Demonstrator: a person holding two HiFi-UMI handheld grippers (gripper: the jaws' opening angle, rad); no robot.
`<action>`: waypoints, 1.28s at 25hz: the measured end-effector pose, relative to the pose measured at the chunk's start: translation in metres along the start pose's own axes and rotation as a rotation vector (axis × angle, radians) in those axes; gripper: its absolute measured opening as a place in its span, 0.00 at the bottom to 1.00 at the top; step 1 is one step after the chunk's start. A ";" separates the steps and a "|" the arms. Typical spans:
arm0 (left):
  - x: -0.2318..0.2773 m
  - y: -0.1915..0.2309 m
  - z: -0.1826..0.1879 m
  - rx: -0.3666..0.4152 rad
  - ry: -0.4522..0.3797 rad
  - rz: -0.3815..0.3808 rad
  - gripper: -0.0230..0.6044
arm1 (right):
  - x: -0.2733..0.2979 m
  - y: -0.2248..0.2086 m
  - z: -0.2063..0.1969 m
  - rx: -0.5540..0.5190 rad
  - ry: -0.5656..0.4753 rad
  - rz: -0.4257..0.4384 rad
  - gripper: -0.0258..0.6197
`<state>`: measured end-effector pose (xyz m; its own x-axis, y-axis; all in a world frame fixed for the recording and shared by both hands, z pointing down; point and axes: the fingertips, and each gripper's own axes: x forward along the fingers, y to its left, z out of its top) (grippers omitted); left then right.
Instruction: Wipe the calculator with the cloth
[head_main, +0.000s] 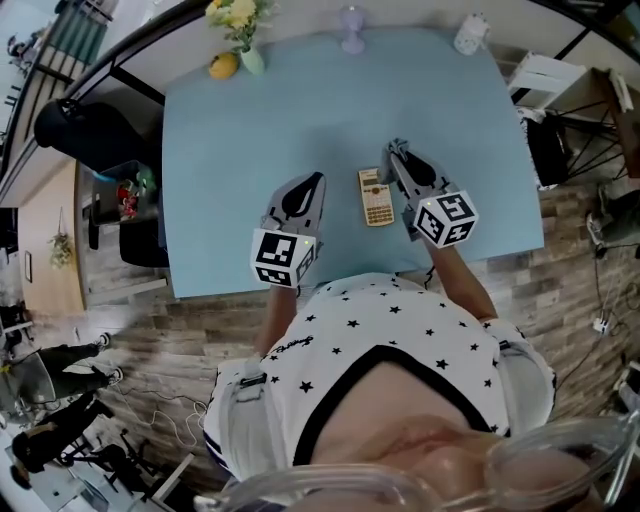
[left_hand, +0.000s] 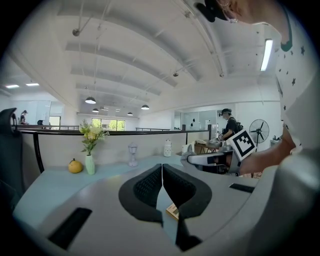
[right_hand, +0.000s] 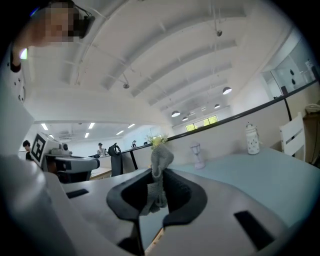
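A slim rectangular calculator (head_main: 376, 197) with a beige face lies flat on a smooth pale-blue table (head_main: 300, 110), between the two grippers. The left gripper (left_hand: 162, 169) holds its ribbed black jaws pressed together on nothing. The right gripper (right_hand: 158, 175) pinches a soft grey knitted cloth (right_hand: 161, 157), which bunches upright above its jaws.

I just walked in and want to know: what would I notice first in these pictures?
Probably the right tongs pinching a grey cloth that sticks up between them. Next, the small calculator lying on the pale blue table between the two tongs, with the left tongs shut and empty. Yellow flowers stand at the far edge.
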<state>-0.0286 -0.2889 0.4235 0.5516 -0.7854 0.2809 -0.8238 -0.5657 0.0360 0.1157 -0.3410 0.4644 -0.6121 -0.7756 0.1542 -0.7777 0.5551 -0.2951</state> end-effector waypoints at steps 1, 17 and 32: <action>-0.001 0.001 0.000 -0.001 0.000 0.002 0.09 | -0.001 0.003 0.006 -0.002 -0.019 0.006 0.13; -0.003 0.004 -0.001 0.006 0.009 0.002 0.09 | -0.003 0.017 0.020 -0.024 -0.053 0.051 0.11; 0.001 0.007 -0.003 0.001 0.020 0.010 0.09 | 0.003 0.016 0.020 0.001 -0.050 0.066 0.11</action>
<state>-0.0341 -0.2924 0.4273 0.5404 -0.7858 0.3007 -0.8293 -0.5579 0.0322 0.1044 -0.3406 0.4416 -0.6541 -0.7514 0.0873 -0.7358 0.6053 -0.3036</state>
